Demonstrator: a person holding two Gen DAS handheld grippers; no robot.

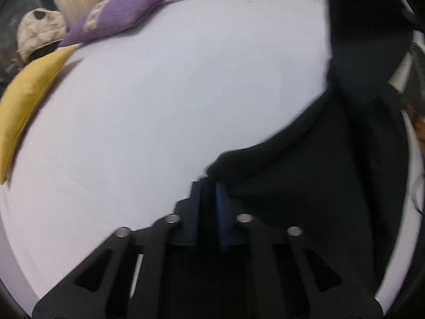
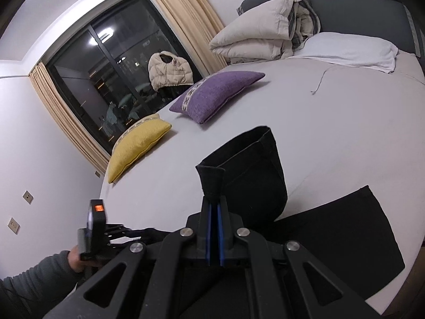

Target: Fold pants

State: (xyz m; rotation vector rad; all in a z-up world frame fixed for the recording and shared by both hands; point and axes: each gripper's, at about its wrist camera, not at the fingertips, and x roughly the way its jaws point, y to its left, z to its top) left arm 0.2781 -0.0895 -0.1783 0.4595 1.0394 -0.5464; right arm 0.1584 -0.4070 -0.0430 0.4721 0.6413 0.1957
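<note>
Pants [image 2: 249, 175], black, spread over the near part of the bed [image 2: 332, 122], on its pale sheet. One hem end lifted clear of the sheet, standing up just ahead of the right gripper [image 2: 213, 199], whose jaws are closed on a pinch of the black cloth; blue pads nearly meeting, fabric flaring out above the tips. Another flat stretch of the same garment lies on the sheet to the right of those jaws.

Left gripper [image 1: 207, 186]: jaws drawn close together with the edge of the dark fabric at their tips; view blurred, but cloth appears pinched between them. From there the pants run ahead and to the right as a long dark band.

In the right wrist view the left gripper sits low to the left of the right jaws, held in a hand [image 2: 75, 261] with a grey sleeve.

Beyond the jaws, well apart: yellow cushion [image 2: 138, 148], purple cushion [image 2: 216, 94], folded duvet [image 2: 263, 33], white pillow [image 2: 350, 49].
</note>
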